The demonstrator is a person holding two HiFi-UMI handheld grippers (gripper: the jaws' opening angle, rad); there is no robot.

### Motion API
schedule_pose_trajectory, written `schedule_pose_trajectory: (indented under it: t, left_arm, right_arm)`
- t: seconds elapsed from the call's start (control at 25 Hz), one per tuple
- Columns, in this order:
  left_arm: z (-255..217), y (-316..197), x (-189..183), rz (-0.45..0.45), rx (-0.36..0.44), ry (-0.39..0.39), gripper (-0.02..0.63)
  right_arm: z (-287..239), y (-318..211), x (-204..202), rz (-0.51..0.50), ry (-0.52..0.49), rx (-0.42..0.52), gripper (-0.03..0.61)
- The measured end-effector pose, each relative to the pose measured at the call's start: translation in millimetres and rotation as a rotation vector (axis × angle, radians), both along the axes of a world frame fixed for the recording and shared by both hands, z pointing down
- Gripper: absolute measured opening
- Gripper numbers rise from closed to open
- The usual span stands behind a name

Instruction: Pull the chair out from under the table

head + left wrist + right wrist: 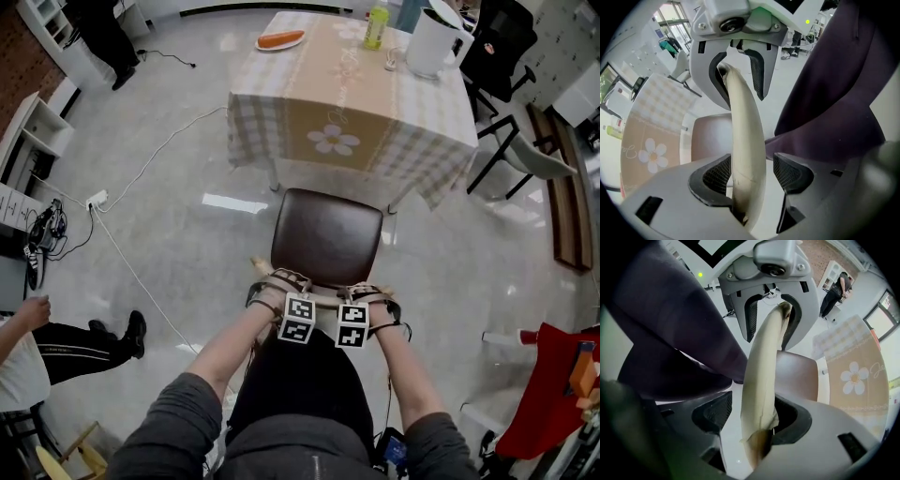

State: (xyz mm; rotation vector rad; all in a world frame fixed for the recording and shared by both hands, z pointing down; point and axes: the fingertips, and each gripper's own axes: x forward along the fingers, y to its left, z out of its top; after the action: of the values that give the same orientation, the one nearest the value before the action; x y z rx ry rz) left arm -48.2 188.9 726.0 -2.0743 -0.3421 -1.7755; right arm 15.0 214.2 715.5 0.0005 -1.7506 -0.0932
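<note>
The chair, with its brown seat (326, 234), stands out from the table (361, 94) with floor between them. Its cream top rail (261, 269) runs under both grippers, which point down at it side by side. In the left gripper view the rail (743, 140) lies between the jaws of my left gripper (754, 173), against one pad with a gap to the other, so that gripper is open. My right gripper (750, 416) straddles the rail (764, 362) the same way, one pad (710, 416) standing clear of it. In the head view the left gripper (281, 286) and the right gripper (367, 295) sit close together.
The table carries a carrot on a plate (279, 40), a green bottle (377, 25) and a white jug (436, 42). White cables (122, 253) and a power strip (97, 199) cross the floor at left, near a seated person's legs (84, 349). Black chairs (506, 56) stand at right.
</note>
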Motion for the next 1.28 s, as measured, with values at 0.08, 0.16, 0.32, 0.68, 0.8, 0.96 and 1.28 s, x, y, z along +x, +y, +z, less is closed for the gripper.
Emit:
schedule_pose_trajectory:
  t: [0.08,0.16,0.32,0.68,0.8,0.96,1.28]
  left_arm:
    - [-5,2,0,0.002,0.002,0.008,0.273]
    - [-11,3,1,0.015,0.015,0.016,0.275]
    - [-32,1,6,0.005,0.044,0.081,0.273]
    - [-92,-6,32,-0.114,0.109,0.283,0.273]
    - [-121,-7,42,-0.202,0.129,0.399,0.259]
    - [-173,-12,51,-0.39,0.127,0.603,0.21]
    - [-251,-37,55,-0.639,0.196,0.897,0.023]
  right_arm:
    - [-5,0,6,0.016,0.004,0.0,0.21]
    - [-13,-2,9,0.029,0.001,0.014,0.21]
    - [-35,-5,9,0.064,-0.053,0.054,0.21]
    - [-105,-13,15,0.196,-0.208,0.149,0.21]
    - [-139,-19,11,0.34,-0.337,0.165,0.21]
    - [-188,-26,11,0.569,-0.563,0.175,0.21]
    - [-257,-44,24,0.944,-0.891,0.259,0.068]
